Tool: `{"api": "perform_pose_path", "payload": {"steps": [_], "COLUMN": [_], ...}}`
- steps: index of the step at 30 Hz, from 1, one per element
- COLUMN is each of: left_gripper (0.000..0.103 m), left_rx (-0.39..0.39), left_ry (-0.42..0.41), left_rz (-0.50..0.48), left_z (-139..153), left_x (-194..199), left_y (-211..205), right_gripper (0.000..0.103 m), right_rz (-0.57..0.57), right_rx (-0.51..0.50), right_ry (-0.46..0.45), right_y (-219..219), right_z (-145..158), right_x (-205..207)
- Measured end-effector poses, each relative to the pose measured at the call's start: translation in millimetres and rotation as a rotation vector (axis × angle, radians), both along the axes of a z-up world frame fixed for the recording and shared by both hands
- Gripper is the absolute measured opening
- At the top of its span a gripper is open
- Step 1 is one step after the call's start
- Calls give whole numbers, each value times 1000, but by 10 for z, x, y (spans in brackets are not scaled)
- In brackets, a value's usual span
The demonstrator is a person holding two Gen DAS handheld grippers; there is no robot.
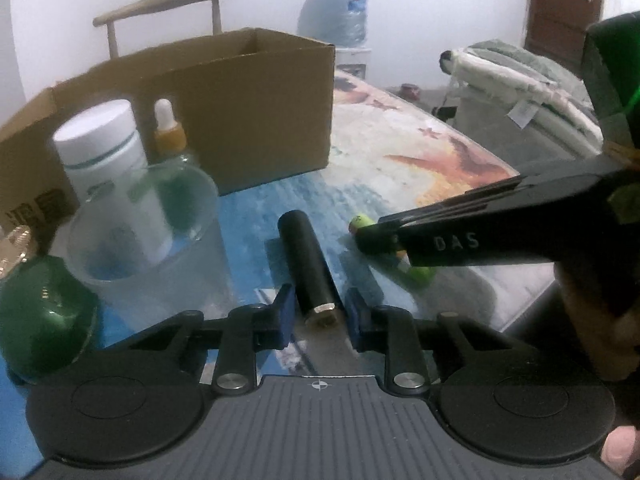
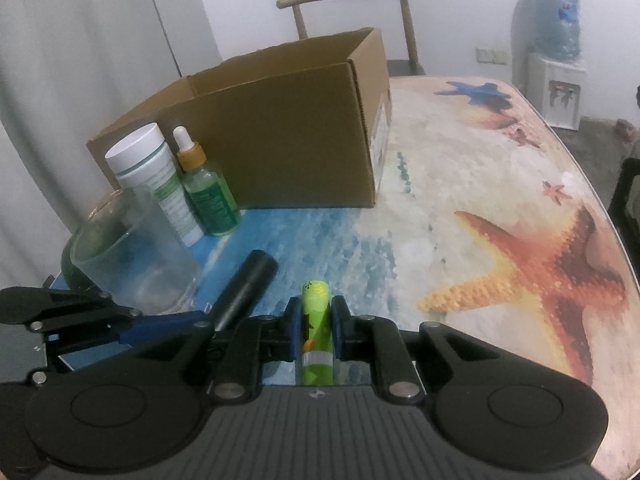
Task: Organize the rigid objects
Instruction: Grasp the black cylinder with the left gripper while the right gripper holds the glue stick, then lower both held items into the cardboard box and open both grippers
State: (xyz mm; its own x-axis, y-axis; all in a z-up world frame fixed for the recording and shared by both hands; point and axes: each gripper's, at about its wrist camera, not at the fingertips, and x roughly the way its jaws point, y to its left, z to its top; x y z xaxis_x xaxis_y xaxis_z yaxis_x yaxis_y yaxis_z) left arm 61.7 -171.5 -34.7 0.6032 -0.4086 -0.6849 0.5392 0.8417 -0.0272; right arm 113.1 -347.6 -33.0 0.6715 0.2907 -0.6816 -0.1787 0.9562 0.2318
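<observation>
L gripper [image 1: 318,312] has its blue-padded fingers [image 1: 284,312] nearly closed round a black cylindrical tube w/ brass end [image 1: 308,264] lying on the beach-print counter [image 2: 460,184], though a sliver of gap shows each side, so can't tell if pads actually press. R gripper [image 2: 316,330] fingers clamped on a lime-green stick tube [image 2: 316,336], also on counter. Open brown cardboard box [image 2: 280,140] sits behind; white-capped pill bottle [image 2: 152,176], dropper bottle [image 2: 204,188] & clear plastic cup [image 2: 132,256] stand beside it.

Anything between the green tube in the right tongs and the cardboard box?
Nothing visible. Right tongs grip the green tube; bare tabletop runs to the cardboard box. The dropper bottle and white bottle stand left of that line.
</observation>
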Motion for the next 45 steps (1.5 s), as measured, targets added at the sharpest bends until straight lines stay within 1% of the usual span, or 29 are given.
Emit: {"api": "perform_pose_path", "payload": {"steps": [3,5,12,22,24,26,31,33,37,40,45], "left_gripper": [25,25,34,35,33,24,21,21,21,21,21], "left_rx": [0,16,43,85,96,95,81,69,39,10,-63], "left_ry": [0,-8,-11,-26,-31,-29,-28,-48,-91,-127,-186], "left_rz": [-36,-47,-30,-35,-27,-17,9,9,8,11,20], "left_z": [-3,-8,-33,-44,-43,-41,-30,14,157,345,787], "left_x": [-23,-49,5,70,71,82,101,63,-21,-79,-68], "left_y": [-65,-93,-124,-276,-291,-289,-246,-225,-185,-118,88], "right_gripper": [16,16,17,17,17,17,16,16,16,16,16], "right_rz": [-6,-12,-10,-13,-12,-11,-12,-16,-15,-9,48], "right_rx": [31,54,70,93,98,102,126,137,144,158,175], "right_ry": [8,13,7,2,0,-3,-8,-11,-43,-87,-195], "right_y": [-49,-75,-63,-73,-82,-88,-111,-120,-105,-87,58], "right_z": [-8,-18,-29,-35,-43,-47,-52,-26,125,338,878], "right_x": [16,32,33,35,34,32,11,-4,-69,-134,-110]}}
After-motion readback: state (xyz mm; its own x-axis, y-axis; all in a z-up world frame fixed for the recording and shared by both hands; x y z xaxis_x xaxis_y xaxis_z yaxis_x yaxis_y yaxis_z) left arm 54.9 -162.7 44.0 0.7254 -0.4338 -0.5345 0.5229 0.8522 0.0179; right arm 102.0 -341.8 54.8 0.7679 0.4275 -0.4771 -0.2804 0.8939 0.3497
